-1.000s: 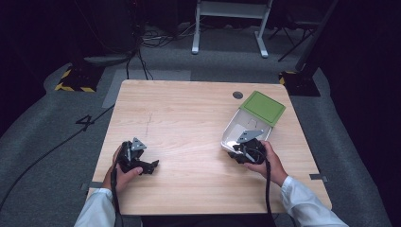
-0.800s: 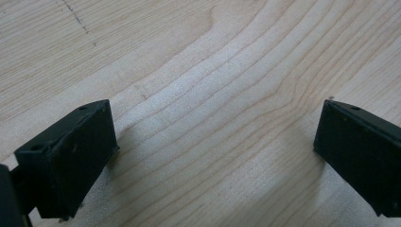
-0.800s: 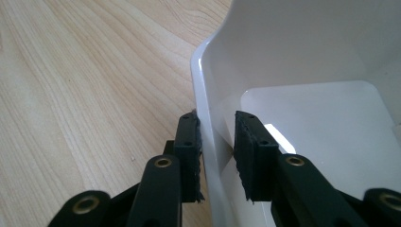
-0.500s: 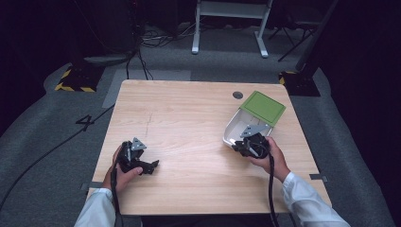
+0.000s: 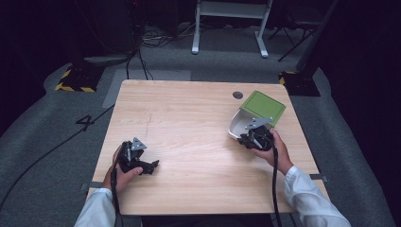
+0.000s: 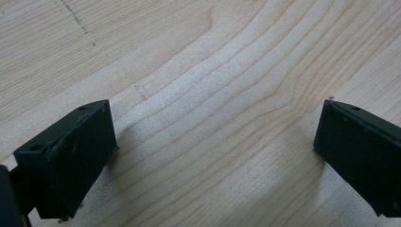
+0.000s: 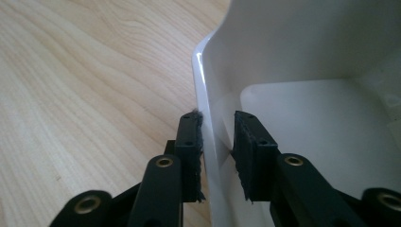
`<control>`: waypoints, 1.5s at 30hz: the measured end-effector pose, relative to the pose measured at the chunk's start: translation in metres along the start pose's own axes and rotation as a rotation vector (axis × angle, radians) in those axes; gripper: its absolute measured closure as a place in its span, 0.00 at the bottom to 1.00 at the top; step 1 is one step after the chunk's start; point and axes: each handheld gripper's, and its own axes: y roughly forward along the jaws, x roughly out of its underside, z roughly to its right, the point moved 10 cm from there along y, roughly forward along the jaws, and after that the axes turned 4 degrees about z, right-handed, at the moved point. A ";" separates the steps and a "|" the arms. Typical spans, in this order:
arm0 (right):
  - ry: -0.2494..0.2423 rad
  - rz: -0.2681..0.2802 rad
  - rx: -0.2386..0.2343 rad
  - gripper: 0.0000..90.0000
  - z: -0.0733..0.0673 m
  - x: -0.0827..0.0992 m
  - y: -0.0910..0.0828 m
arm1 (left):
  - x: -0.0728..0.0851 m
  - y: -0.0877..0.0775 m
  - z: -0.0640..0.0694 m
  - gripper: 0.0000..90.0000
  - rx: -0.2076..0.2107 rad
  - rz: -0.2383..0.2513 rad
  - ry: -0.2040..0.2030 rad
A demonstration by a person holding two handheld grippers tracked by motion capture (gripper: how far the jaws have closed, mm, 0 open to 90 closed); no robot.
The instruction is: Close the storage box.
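A white container [image 5: 238,124] with a green lid [image 5: 263,106] behind it stands at the table's right side and looks tipped. My right gripper [image 5: 249,137] is at its near wall. In the right gripper view the jaws straddle that wall, one outside and one inside the white container [image 7: 312,127], and the right gripper [image 7: 217,142] is shut on it. My left gripper [image 5: 150,166] rests near the front left of the table. In the left gripper view the left gripper [image 6: 213,151] is open, its jaws wide apart over bare wood.
The wooden table [image 5: 189,123] has a small round dark hole [image 5: 238,95] near its far edge, just left of the lid. Grey carpet, cables and a white stand's legs [image 5: 229,28] lie beyond the table.
My right gripper moved forward onto the container's near wall and closed on it; the container now looks tipped and slightly shifted. The left gripper has stayed put.
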 end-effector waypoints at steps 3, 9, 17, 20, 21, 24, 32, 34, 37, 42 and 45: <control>0.019 0.001 0.009 0.78 0.007 -0.002 0.000 | 0.000 0.000 0.000 0.00 -0.001 0.002 0.001; 0.035 -0.001 0.029 0.75 0.016 -0.003 0.001 | 0.000 0.000 0.000 0.00 0.000 0.004 0.005; 0.042 -0.024 0.073 0.68 0.031 0.001 0.003 | 0.000 0.000 0.000 0.00 0.002 0.002 0.004; 0.041 -0.036 0.097 0.65 0.036 0.004 0.004 | 0.000 0.000 0.000 0.00 0.002 0.002 0.004; 0.044 -0.036 0.105 0.65 0.038 0.005 0.004 | 0.000 0.000 0.000 0.00 0.002 0.002 0.004; 0.046 -0.043 0.125 0.65 0.042 0.006 0.003 | 0.000 0.000 0.000 0.00 0.001 0.000 0.004; 0.035 -0.037 0.186 0.73 0.049 0.005 -0.005 | 0.000 0.000 0.000 0.00 0.001 0.001 0.004; 0.029 -0.033 0.201 0.74 0.050 0.004 -0.007 | 0.000 0.000 0.000 0.00 0.001 0.000 0.004; 0.031 -0.030 0.196 0.75 0.050 0.004 -0.007 | 0.000 0.000 0.000 0.00 0.002 0.002 0.003; 0.036 -0.027 0.189 0.75 0.051 0.005 -0.006 | 0.000 0.000 0.000 0.00 0.002 0.002 0.004; 0.042 -0.019 0.183 0.75 0.051 0.004 -0.007 | 0.000 0.000 0.000 0.00 0.001 0.000 0.005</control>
